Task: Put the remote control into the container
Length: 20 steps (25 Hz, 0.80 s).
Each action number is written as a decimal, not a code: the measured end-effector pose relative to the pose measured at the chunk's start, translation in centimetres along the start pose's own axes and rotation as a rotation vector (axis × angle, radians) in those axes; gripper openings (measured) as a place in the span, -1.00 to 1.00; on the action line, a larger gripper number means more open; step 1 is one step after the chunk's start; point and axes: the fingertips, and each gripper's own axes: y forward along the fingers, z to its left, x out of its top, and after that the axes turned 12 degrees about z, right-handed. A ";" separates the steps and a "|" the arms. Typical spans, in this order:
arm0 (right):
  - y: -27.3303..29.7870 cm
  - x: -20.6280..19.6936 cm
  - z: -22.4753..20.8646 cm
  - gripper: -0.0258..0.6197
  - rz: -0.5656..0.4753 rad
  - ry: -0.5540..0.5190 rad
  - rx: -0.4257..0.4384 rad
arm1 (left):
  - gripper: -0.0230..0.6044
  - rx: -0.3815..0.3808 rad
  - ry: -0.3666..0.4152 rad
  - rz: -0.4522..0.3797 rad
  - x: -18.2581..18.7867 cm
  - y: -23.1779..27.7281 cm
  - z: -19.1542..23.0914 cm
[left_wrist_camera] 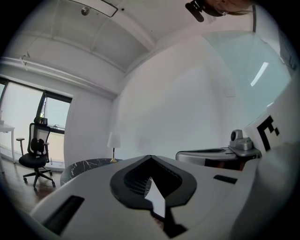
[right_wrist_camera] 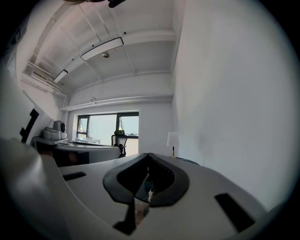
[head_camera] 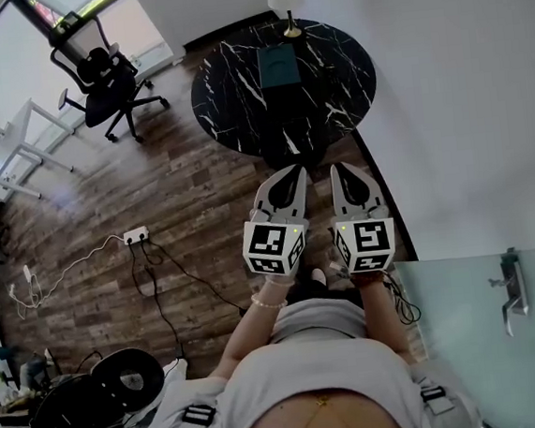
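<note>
Hand-held grippers, left [head_camera: 296, 171] and right [head_camera: 341, 171], both shut and empty, are pointing level, well short of the round marble bench [head_camera: 238, 98] carrying the dark container [head_camera: 279, 66]; no remote control is showing, so the approach step is probably calling for locating it first.

An office: a black swivel chair [head_camera: 107, 84] stands near a white desk [head_camera: 18, 140].

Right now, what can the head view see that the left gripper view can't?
Only the head view shows the dark container sitting on the table, and the power strip on the wooden floor. Only the left gripper view shows the ceiling. Both show the round black table, the lamp on it and the office chair.
</note>
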 end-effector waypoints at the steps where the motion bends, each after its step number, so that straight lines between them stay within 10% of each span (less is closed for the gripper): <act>1: 0.3 0.1 -0.1 -0.89 0.001 0.001 -0.004 | -0.92 -0.006 0.000 0.000 0.1 0.3 0.2; 20: 9.9 2.1 0.7 -0.89 0.033 0.007 -0.062 | -0.92 -0.084 0.035 0.020 1.8 6.3 7.8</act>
